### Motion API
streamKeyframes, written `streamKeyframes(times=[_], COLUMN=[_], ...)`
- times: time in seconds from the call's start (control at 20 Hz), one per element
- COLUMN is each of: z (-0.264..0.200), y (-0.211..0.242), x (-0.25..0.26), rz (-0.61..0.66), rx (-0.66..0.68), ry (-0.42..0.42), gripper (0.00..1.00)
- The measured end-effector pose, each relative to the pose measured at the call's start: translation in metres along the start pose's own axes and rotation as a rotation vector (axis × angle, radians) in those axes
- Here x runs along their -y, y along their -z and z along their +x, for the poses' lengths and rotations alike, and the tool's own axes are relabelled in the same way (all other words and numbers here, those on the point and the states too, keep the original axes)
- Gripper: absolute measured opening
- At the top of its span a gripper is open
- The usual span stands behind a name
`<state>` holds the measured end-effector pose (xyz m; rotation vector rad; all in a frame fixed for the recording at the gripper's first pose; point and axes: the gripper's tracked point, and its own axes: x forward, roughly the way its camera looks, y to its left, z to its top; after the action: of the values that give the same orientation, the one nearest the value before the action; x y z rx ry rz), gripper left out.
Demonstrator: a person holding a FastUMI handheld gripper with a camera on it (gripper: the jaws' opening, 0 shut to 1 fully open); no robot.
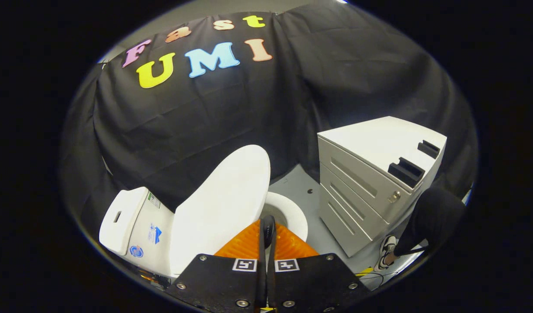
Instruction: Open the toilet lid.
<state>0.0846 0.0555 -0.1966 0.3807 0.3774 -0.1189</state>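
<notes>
The white toilet lid [223, 208] stands raised and tilted back toward the white tank [127, 221], its underside hidden from me. Part of the seat ring and bowl [290, 213] shows just beyond my fingertips, to the right of the lid. My gripper [267, 228] is shut, its two fingers pressed together with no gap and nothing visible between them. The fingertips sit right at the lid's lower front edge, with the lid beside the left finger. I cannot tell whether they touch it.
A white drawer cabinet [370, 182] stands close to the right of the toilet, with a strip of grey floor [301, 184] between them. A person's dark trouser leg [435, 217] and shoe [385, 252] are by the cabinet's near corner. Black cloth walls close the booth behind.
</notes>
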Motion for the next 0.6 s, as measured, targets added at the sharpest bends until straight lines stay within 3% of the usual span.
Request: streamKeyframes(times=[0.6], z=[-0.042], y=[-0.040], x=[-0.067], rz=[-0.235], rx=[0.100], ry=[-0.026], gripper=[0.01])
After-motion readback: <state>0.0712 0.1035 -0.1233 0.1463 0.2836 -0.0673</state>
